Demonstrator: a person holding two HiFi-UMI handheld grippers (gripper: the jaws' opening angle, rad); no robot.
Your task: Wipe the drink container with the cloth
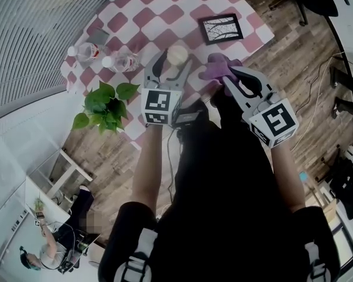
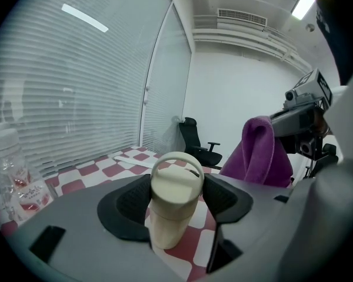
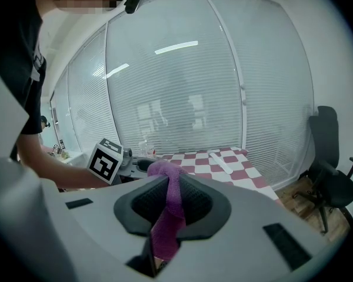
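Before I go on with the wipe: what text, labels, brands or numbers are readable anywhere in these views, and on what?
No text can be read in any view.
Bottle label: red print, too blurred to read.
Left cube and right cube: black-and-white square patterns, no letters.
Drink container: plain cream, no print visible.
Framed picture: a dark drawing, no words visible.
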